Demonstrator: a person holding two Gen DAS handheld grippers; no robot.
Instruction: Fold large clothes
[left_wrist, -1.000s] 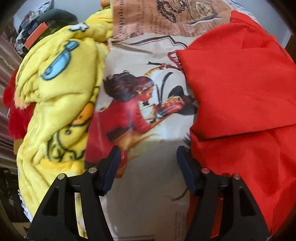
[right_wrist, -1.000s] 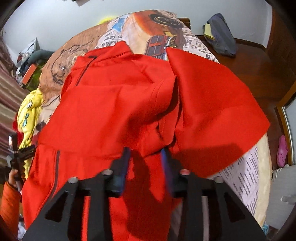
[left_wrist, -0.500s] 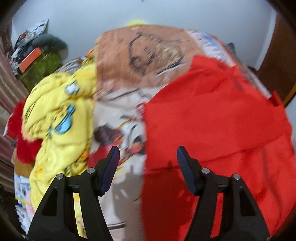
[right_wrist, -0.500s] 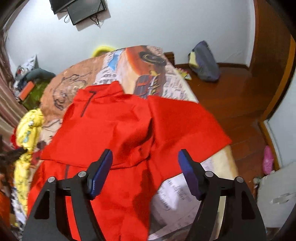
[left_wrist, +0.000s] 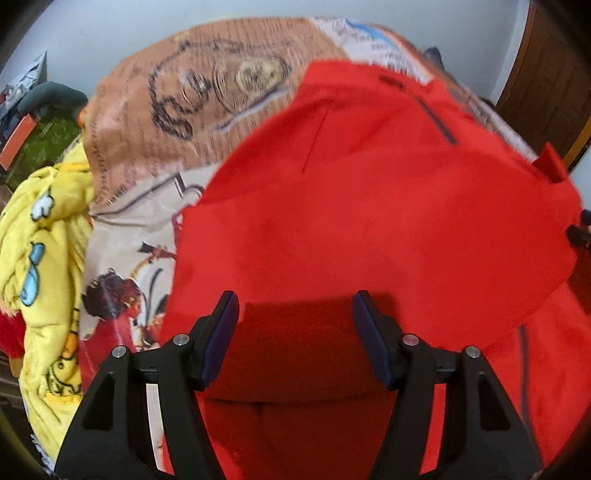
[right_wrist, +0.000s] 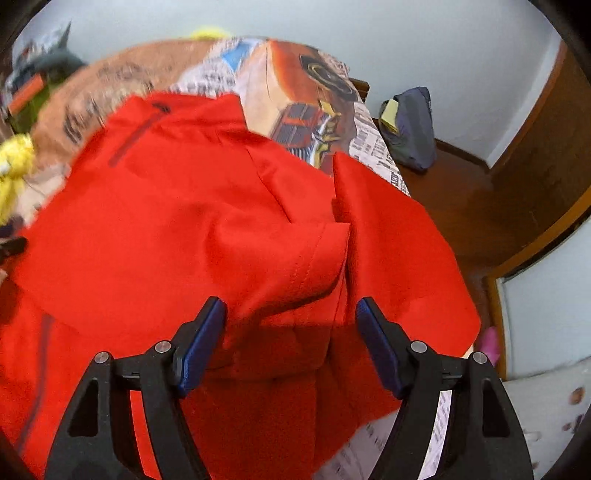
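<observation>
Since a second ago your right gripper (right_wrist: 290, 345) let go; both sets of fingers, left gripper (left_wrist: 291, 339) too, gape empty. Red garment (left_wrist: 369, 221) part-folded on bed (left_wrist: 192, 122); more folds remain.

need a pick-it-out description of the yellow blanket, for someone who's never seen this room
Start at the bed, covered by a sheet printed with cartoon and newspaper art, with a red garment spread over the middle. Along the bed's left edge in the left wrist view lies a crumpled heap, the yellow blanket. It is the only fluffy yellow thing there, with blue and white cartoon motifs.
</observation>
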